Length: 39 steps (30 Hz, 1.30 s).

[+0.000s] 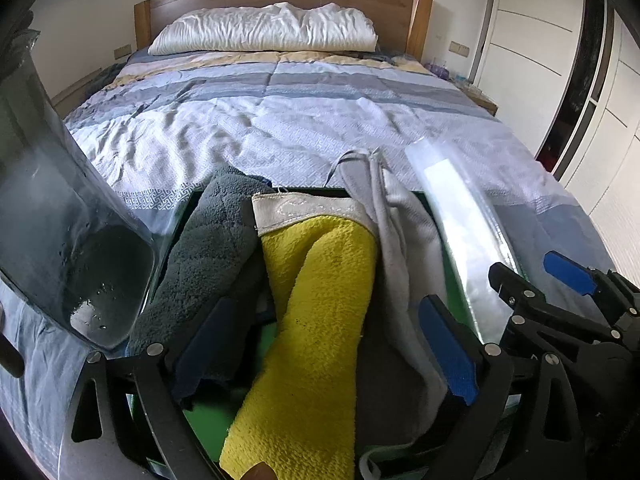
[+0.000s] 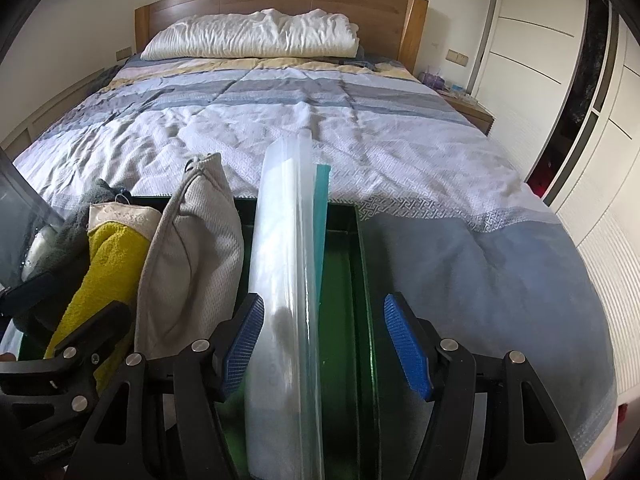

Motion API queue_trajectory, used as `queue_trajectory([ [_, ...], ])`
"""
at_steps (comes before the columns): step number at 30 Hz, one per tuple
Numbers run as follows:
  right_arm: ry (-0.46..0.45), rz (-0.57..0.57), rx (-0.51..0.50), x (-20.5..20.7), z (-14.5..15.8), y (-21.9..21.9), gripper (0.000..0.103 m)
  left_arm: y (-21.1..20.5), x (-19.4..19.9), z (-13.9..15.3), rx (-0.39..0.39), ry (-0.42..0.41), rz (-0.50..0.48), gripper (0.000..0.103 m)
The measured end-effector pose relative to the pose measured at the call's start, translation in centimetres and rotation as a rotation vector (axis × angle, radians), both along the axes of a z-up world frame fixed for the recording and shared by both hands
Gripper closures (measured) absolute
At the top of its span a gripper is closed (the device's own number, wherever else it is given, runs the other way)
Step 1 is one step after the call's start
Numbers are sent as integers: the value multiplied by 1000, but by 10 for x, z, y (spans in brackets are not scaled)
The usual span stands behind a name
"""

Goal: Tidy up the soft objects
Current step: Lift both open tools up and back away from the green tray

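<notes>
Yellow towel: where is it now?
In the green box on the bed, standing between the dark grey towel and the light grey cloth: yellow towel.

A home bedroom: a bed (image 2: 280, 132) with a striped quilt, a wooden headboard (image 2: 276, 4), a white pillow (image 2: 252, 36), a nightstand (image 2: 468, 110), and a white wardrobe (image 2: 532, 40) alongside.

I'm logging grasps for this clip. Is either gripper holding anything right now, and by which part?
Nothing is held. The left gripper is open around the yellow towel; the right gripper is open around the clear plastic bag.
</notes>
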State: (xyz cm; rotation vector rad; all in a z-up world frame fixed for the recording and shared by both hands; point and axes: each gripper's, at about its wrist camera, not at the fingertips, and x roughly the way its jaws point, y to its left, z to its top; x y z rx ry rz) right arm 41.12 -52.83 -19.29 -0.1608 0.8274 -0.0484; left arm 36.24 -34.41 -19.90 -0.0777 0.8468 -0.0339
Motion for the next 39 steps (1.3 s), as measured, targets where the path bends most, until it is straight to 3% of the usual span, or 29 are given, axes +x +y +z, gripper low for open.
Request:
queue_trajectory([
  [20,-32,-5,-50,-49,47,13,35,9,-37,43,15,-52,2,9],
  [30,-78,-4,-62,-101,79,38,28,39,-83,65,18,-53,35,9],
  [39,-122,6,-36,-162,99,65,28,64,-133,85,59,-73,8,9],
])
